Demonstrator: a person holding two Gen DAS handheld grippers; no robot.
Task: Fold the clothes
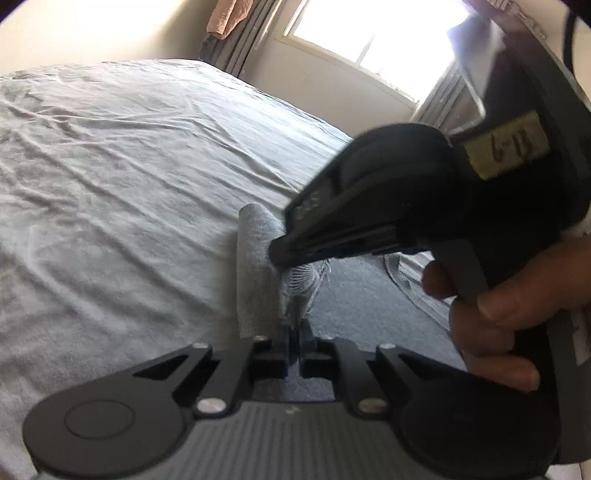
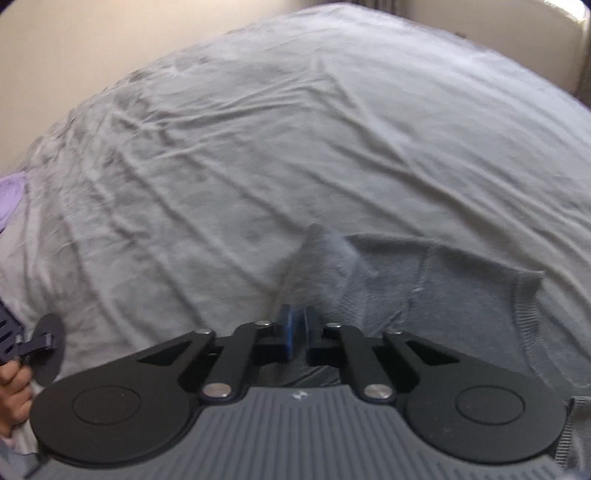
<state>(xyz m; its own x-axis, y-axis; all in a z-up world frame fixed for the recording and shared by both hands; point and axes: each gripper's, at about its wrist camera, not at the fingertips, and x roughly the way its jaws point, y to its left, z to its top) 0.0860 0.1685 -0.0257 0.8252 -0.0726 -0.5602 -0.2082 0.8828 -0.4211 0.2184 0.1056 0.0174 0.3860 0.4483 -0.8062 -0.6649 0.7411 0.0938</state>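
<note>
- Right at the near edge of the bed (image 1: 110,155) lies a grey knit garment (image 2: 443,288), partly rolled or bunched, with a ribbed hem showing along its right side in the right wrist view.
- Its rolled end stands up as a short grey tube in the left wrist view, just beyond the left gripper (image 1: 294,332).
- That gripper's jaws are together, pinching a frayed edge of the garment.
- From the right side of that view the right gripper (image 1: 275,254) comes in, its jaws also together on the garment's upper fold; a hand (image 1: 491,317) grips its handle.
- In its own camera its blue pads (image 2: 288,332) are closed, with grey cloth rising just ahead of them.
- A pale, wrinkled sheet covers the bed.
- Beyond the bed's far corner are a bright window (image 1: 369,33) and curtains (image 1: 247,33).
</note>
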